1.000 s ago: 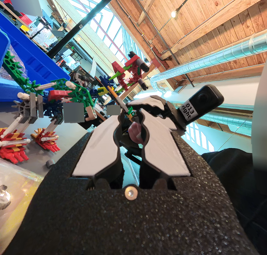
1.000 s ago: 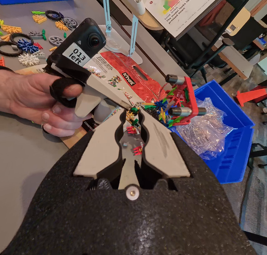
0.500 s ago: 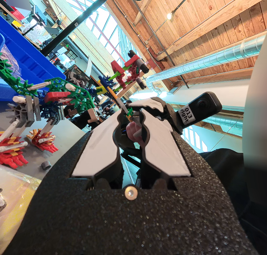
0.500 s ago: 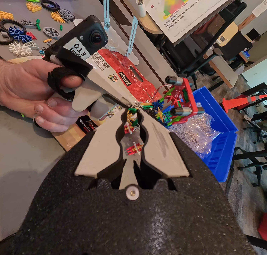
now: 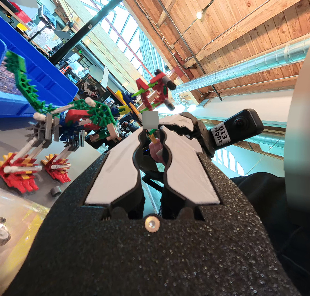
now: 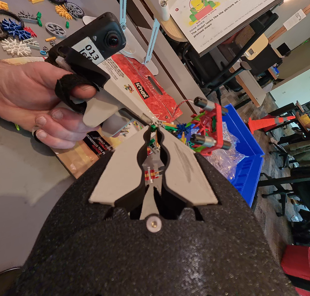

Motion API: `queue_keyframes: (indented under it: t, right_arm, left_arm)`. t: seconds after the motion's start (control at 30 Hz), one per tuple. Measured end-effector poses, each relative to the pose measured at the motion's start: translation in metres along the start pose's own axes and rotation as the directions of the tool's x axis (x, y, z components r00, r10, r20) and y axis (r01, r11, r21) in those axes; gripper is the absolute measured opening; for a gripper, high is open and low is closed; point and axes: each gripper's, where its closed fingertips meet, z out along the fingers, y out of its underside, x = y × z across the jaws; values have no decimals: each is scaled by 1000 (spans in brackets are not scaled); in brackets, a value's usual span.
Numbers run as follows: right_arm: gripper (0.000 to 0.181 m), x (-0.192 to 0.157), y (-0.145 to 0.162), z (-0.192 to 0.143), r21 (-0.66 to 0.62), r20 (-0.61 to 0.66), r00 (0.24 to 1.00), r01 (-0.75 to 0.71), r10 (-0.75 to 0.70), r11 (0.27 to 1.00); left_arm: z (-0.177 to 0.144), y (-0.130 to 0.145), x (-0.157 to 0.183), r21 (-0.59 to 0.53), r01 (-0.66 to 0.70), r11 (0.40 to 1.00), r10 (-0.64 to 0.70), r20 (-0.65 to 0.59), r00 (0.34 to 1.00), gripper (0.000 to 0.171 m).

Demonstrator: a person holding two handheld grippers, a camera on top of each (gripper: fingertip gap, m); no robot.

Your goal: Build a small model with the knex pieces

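Multicoloured rod-and-connector model (image 6: pixel 198 130) held aloft (grey cylinders on red frame), tilted.

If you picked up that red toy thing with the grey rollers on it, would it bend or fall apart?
The red frame with grey rollers probably wobbles: it hangs off thin rods, away from the two grippers' tips. It looks light, being open plastic lattice. A hard squeeze might pop snapped-together pieces loose. On the grey table, its round rollers could let it roll.
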Motion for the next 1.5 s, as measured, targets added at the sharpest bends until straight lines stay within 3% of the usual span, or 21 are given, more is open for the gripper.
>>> queue_keyframes:
  t: [0.23,0.4,0.63,0.93,1.03,1.1,1.2,1.3,1.37,1.5]
  right_arm:
    - [19,4,-2,-10,29,23,1000,-21,21,999]
    - [20,1,1,-13,22,25,999,31,-32,999]
    - [20,3,8,-6,-32,-46,972,230,-231,973]
    - [13,4,8,-7,-20,-30,973,229,-229,973]
    - [11,7,7,-11,4,-8,976,216,-216,976]
    - [10,9,5,-13,25,5,976,215,-215,976]
    - [9,9,5,-16,47,32,969,242,-243,969]
    - [9,4,4,-18,80,70,961,261,-267,962]
    - [9,2,5,-19,95,81,951,289,-297,952]
    - [9,-2,9,-20,113,108,936,322,-334,940]
  left_arm:
    - [-4,-7,-2,30,9,999,-9,5,1000,10]
    - [-3,-7,-2,27,14,1000,-14,-2,1000,11]
    - [-3,-7,1,21,9,1000,-9,-5,1000,13]
    - [-1,-5,4,-19,21,1000,-21,-16,1000,15]
    - [-3,-6,2,-42,-27,999,28,21,999,18]
    - [-9,-14,0,-53,-134,990,138,80,987,17]
    - [-19,-27,11,-124,-360,925,374,113,921,19]
    - [-18,-28,27,-258,-599,758,633,67,771,22]
    - [-13,-22,33,-345,-678,649,720,-11,694,27]
    - [-4,-6,26,-494,-725,480,759,-180,625,36]
